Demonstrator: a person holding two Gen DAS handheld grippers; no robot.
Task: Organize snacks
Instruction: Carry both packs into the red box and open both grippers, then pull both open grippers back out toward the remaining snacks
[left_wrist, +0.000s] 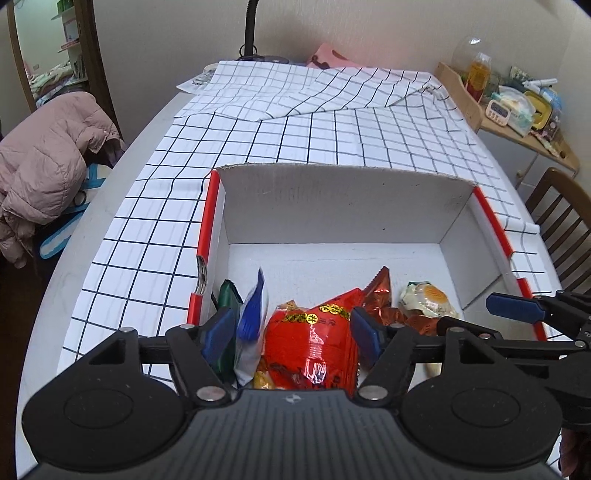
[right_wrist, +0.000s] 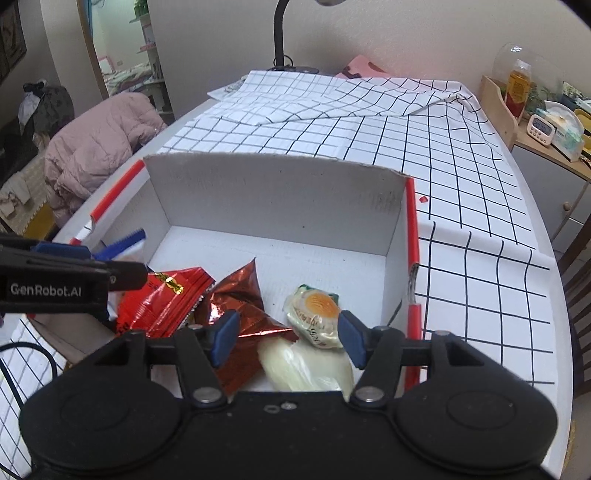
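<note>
Both claws hang over the white cardboard box on the checked bench. The left claw stands half open around a red snack packet, pads clear. The right claw gapes likewise, gripping nothing; an egg-printed bun packet lies at its one o'clock.

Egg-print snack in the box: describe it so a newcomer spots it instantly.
Find the white cardboard box with red edges on the checked tablecloth. Among the snacks inside, look nearest the box's right wall. The egg-print snack is the small round pale pack showing an orange yolk; its neighbours are red or foil packets.
</note>
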